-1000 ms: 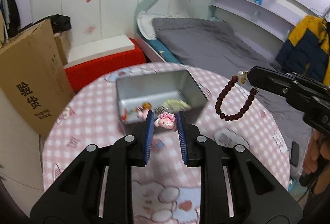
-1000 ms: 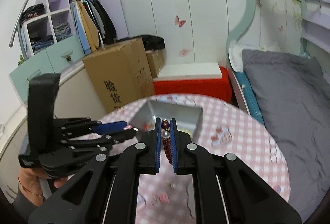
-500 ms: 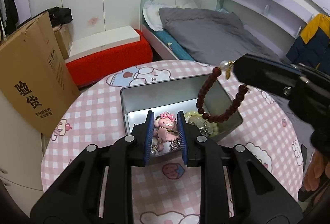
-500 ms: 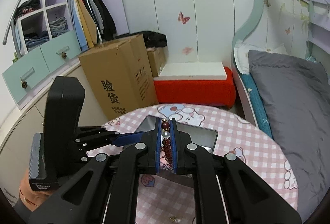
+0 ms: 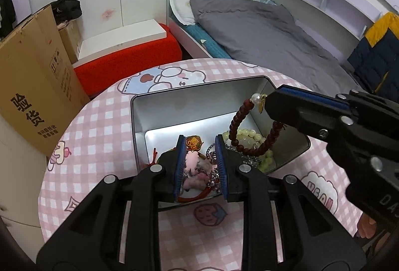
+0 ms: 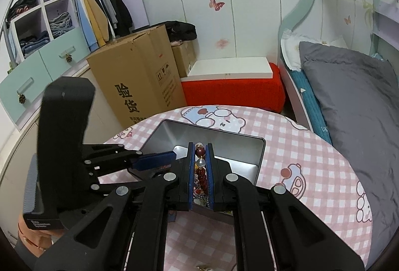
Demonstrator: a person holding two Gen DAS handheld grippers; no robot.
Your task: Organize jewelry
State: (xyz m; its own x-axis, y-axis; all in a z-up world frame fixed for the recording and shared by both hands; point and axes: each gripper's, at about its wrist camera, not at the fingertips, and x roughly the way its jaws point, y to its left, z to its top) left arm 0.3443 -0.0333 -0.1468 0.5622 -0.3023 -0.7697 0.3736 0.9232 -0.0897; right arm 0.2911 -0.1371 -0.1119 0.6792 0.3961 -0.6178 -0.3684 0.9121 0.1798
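Observation:
A silver metal tin (image 5: pixel 199 106) sits on the pink checked round table (image 5: pixel 99 126); it also shows in the right wrist view (image 6: pixel 224 143). It holds a pale bead bracelet (image 5: pixel 247 136), chains and a red cord. My left gripper (image 5: pixel 199 143) is over the tin's near part, jaws parted, with a pink bunny charm (image 5: pixel 194 166) blurred between them and apparently loose. My right gripper (image 6: pixel 200 148) is shut on a dark red bead bracelet (image 5: pixel 239 119) with a pearl, which hangs into the tin's right side.
A cardboard box (image 5: pixel 32 86) stands left of the table, a red bench (image 5: pixel 127 64) behind it, a bed (image 5: pixel 261 29) at the right. A small gold piece (image 6: pixel 203 267) lies on the table near the right gripper's base.
Both grippers moved down and closer over the tin. The left jaws widened and the pink charm dropped lower between them. The red bracelet now hangs into the tin.

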